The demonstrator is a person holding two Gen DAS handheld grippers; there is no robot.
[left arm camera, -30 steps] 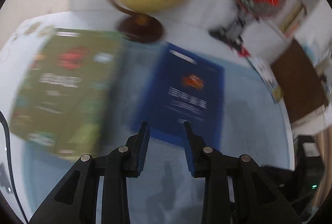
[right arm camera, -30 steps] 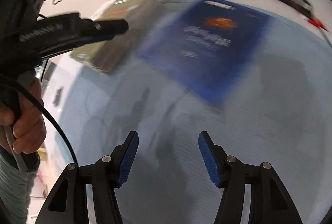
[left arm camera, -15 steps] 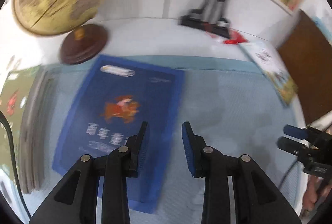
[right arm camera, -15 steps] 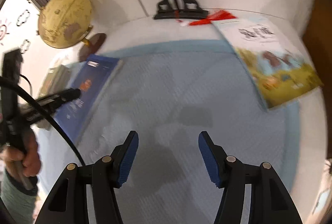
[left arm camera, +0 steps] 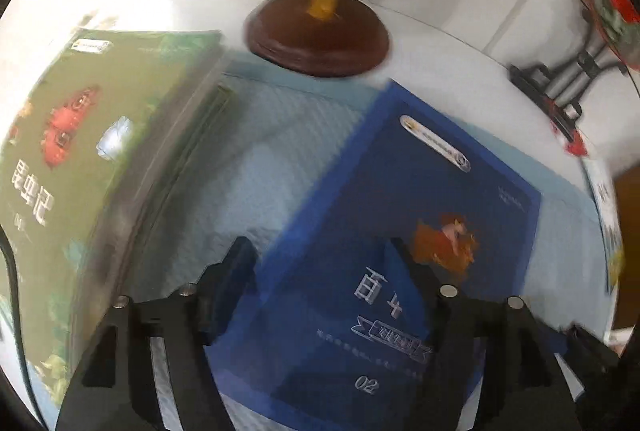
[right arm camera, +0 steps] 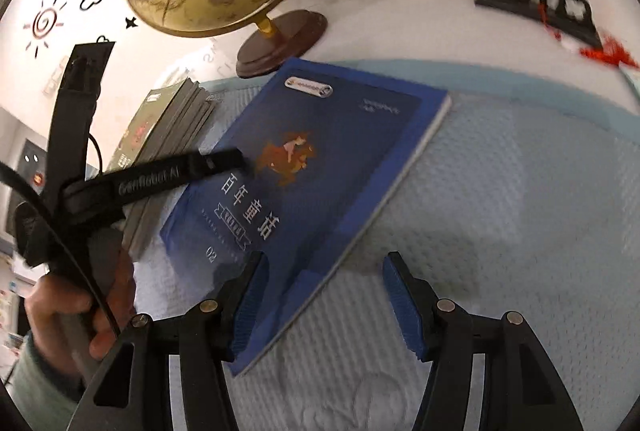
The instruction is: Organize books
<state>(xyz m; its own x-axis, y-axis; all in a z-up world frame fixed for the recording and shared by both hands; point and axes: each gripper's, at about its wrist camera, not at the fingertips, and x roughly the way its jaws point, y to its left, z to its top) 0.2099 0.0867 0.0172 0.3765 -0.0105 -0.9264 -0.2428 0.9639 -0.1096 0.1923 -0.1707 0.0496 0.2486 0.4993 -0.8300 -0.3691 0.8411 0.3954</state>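
A blue book (left arm camera: 404, 255) lies flat on the light blue mat (left arm camera: 280, 127); it also shows in the right wrist view (right arm camera: 320, 175). A stack of books topped by a green book (left arm camera: 80, 159) lies to its left, and shows in the right wrist view (right arm camera: 168, 135). My left gripper (left arm camera: 320, 271) is open, low over the blue book's left edge, its fingers straddling that edge. My right gripper (right arm camera: 324, 295) is open and empty over the blue book's near right corner. The left gripper's finger (right arm camera: 216, 163) reaches over the book in the right wrist view.
A yellow globe on a brown base (left arm camera: 316, 31) stands behind the books, also seen in the right wrist view (right arm camera: 280, 43). A black ornament stand (right arm camera: 536, 3) with red tassels is at the back right. White wall behind. Another book edge (left arm camera: 608, 223) lies at far right.
My left gripper has opened wider and swung left and down to the blue book's left edge. My right gripper has swung left from the picture book to the blue book's near corner.
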